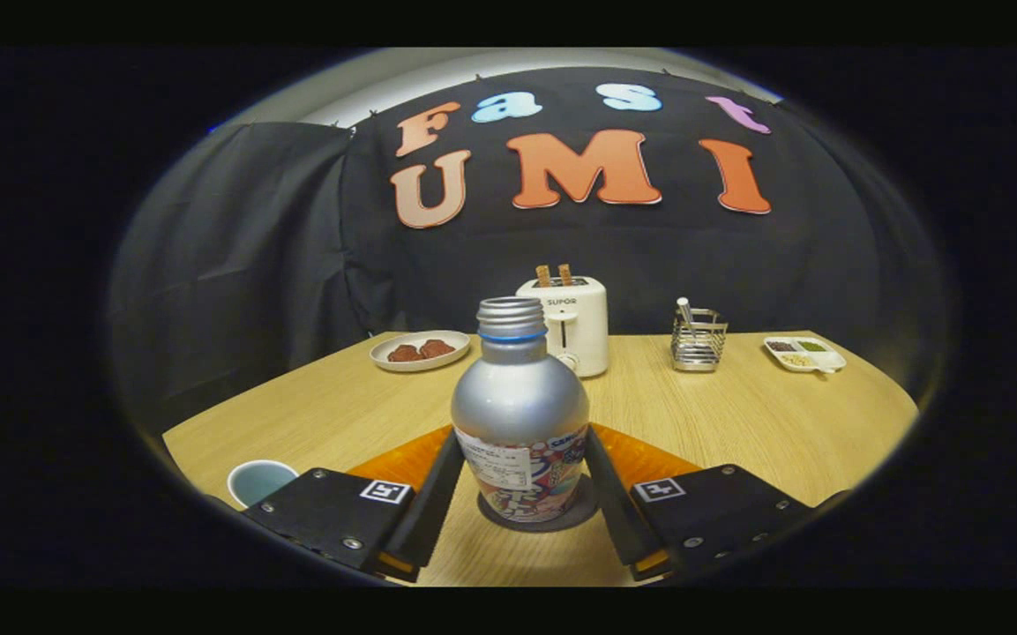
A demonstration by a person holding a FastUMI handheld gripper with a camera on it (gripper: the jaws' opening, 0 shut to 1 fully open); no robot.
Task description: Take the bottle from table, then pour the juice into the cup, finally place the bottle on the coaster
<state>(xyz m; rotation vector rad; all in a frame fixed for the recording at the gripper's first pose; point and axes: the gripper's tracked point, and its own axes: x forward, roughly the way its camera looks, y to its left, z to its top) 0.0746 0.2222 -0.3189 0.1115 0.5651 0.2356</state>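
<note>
A silver metal bottle (519,401) with an open threaded neck, a blue ring and a colourful label stands upright on a dark round coaster (580,513). My gripper (524,437) has one finger on each side of the bottle's lower body, and both fingertips (448,459) rest against it, so it is shut on the bottle. A white cup (257,481) with a pale blue inside sits on the table to the left of the left finger. I cannot see into the cup or the bottle.
An orange mat (654,460) lies under and behind the coaster on the wooden table (737,423). Beyond stand a white toaster (572,324), a plate of food (420,350), a wire utensil holder (699,342) and a divided snack dish (805,354).
</note>
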